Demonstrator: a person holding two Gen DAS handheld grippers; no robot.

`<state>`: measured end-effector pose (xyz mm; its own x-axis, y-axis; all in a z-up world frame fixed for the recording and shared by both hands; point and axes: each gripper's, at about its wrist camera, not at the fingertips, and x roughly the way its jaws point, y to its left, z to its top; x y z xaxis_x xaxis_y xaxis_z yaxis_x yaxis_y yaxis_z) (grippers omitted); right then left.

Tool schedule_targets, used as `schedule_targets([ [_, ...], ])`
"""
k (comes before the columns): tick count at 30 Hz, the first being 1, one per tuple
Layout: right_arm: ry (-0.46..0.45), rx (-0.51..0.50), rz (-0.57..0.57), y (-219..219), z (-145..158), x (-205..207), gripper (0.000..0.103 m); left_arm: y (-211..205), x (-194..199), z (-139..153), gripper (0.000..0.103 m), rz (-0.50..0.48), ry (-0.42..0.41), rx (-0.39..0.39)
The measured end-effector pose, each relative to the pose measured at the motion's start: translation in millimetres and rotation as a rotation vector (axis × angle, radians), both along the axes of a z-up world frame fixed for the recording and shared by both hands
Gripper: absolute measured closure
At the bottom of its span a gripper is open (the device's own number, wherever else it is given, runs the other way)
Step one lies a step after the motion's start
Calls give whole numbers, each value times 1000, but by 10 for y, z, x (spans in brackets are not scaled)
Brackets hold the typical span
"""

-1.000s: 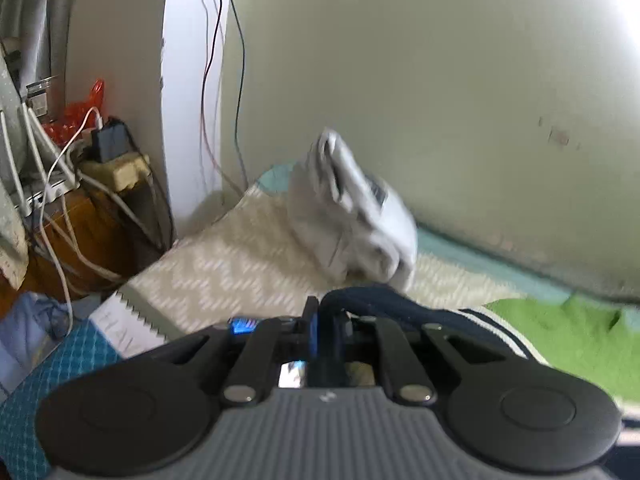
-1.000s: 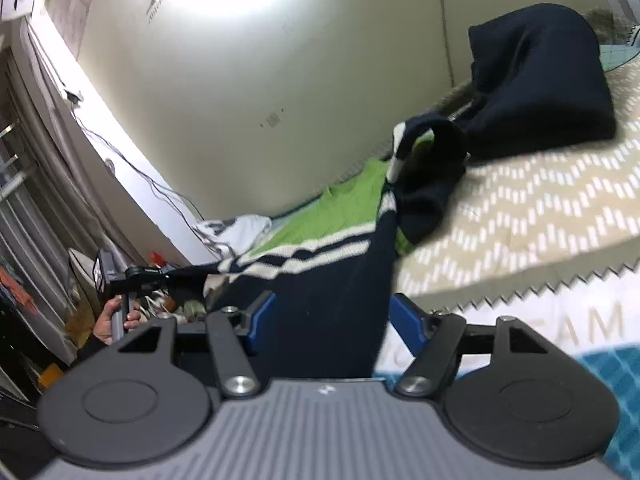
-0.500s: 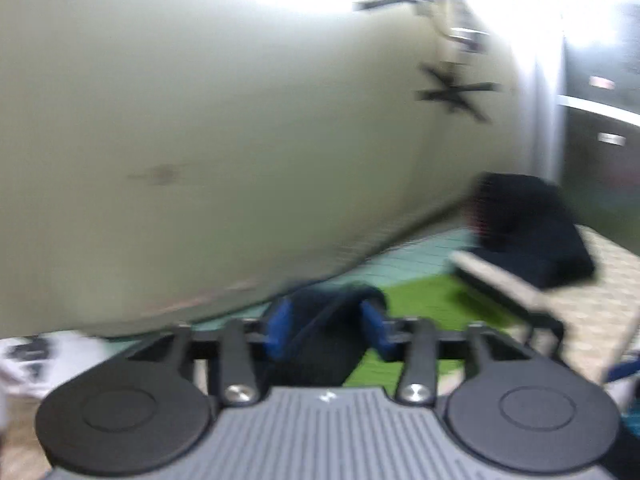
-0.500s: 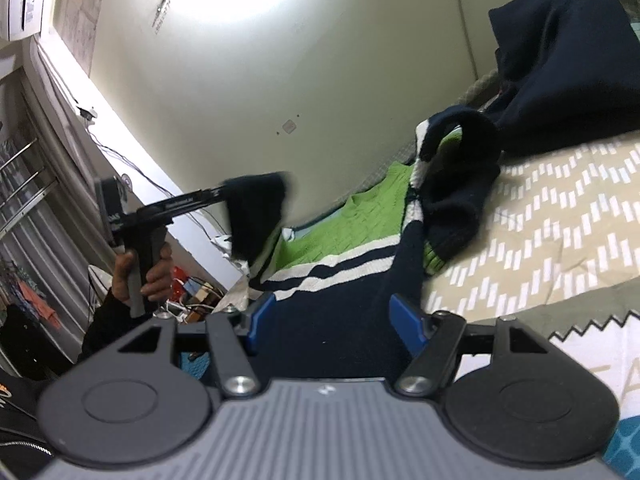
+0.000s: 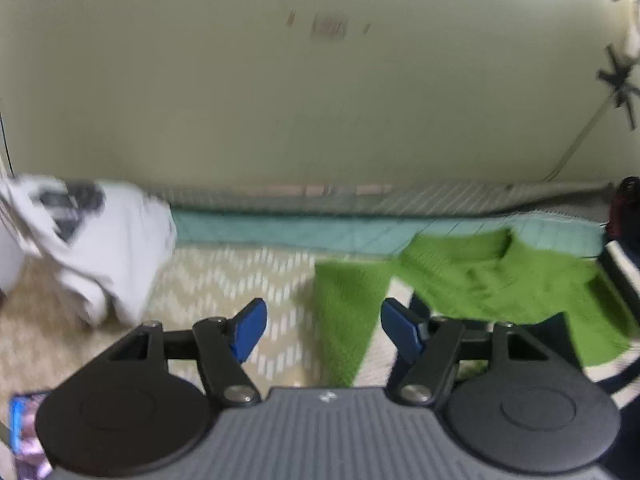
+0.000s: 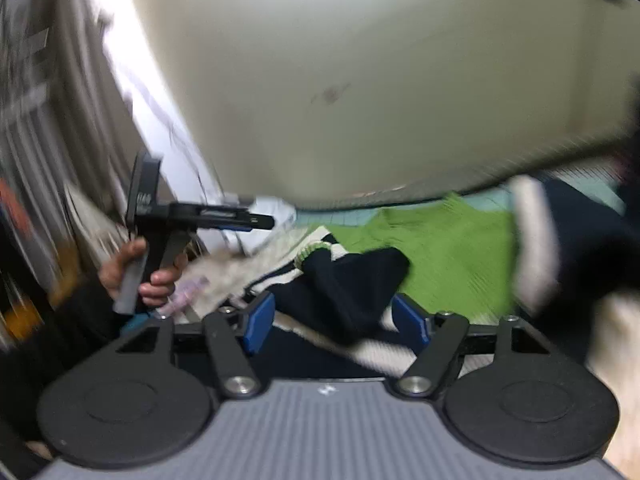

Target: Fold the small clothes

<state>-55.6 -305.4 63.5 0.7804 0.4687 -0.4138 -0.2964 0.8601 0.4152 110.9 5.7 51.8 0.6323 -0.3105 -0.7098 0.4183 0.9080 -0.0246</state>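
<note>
Navy striped sweater point(image 6: 344, 280) released since a second ago: left gripper point(image 5: 322, 326) and right gripper point(image 6: 332, 320) both spread, fold apparently laid on the bed point(image 5: 224, 276).

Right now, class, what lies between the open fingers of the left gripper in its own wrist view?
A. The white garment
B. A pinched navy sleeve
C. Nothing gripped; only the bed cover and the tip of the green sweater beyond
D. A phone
C: the left gripper has its jaws spread wide with no cloth clamped; the green sweater and the patterned bed cover lie beyond, and the white garment sits off to the side.
</note>
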Motion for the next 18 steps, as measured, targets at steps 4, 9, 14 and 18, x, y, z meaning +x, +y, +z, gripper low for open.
schedule_targets([
  [4,4,-215,44,619,-42,629,30,-89,110,-239,28,-6,41,-6],
  [9,40,-392,5,885,-331,1139,102,-180,144,-422,83,-65,62,-25],
  [14,-91,-187,-256,324,-5,853,103,294,77,-184,93,34,-65,-170],
  [18,-11,-150,-447,-85,-98,549,102,385,247,-443,86,83,36,-175],
])
